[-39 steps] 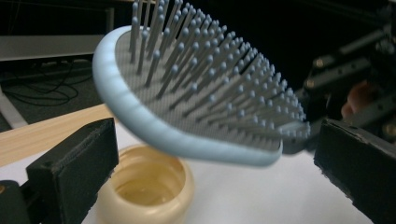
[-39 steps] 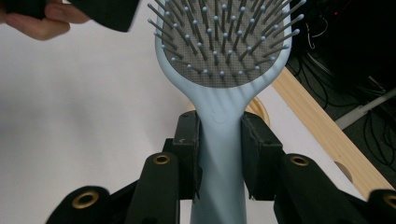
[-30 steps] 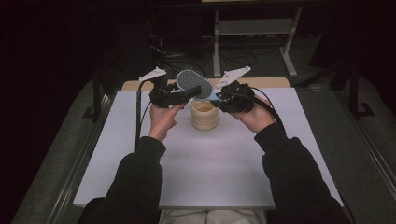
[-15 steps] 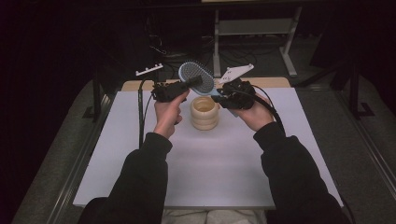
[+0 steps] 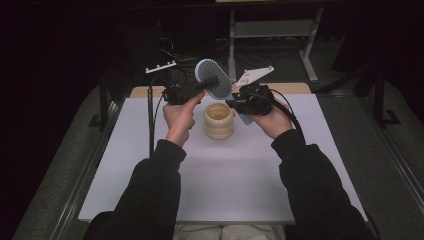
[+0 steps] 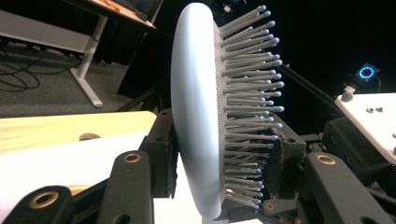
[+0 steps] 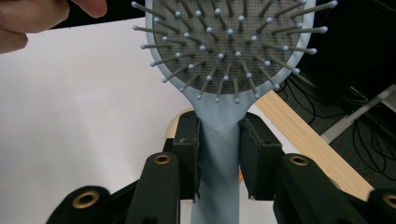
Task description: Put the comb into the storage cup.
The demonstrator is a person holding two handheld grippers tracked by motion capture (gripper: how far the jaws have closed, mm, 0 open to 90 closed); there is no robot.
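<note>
Both claws clamp the brush [image 5: 214,79]: right gripper [image 7: 218,154] pinches its handle, left gripper [image 6: 219,163] squeezes the head, back and bristles. It hangs in the air above the cup [image 5: 219,120] on the table [image 5: 250,180]. Judging so, a handover is midway; one claw must release.

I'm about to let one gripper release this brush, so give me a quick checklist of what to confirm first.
1. Right gripper jaws clamp the handle of the pale blue plastic hairbrush: ok.
2. Left gripper jaws close on the brush head, one on its back, one on the bristles: ok.
3. Brush lifted clear of the white table: ok.
4. Round stacked wooden container upright and open-topped, below the brush: ok.
5. Grip firmness on the bristle side: cannot tell.
</note>
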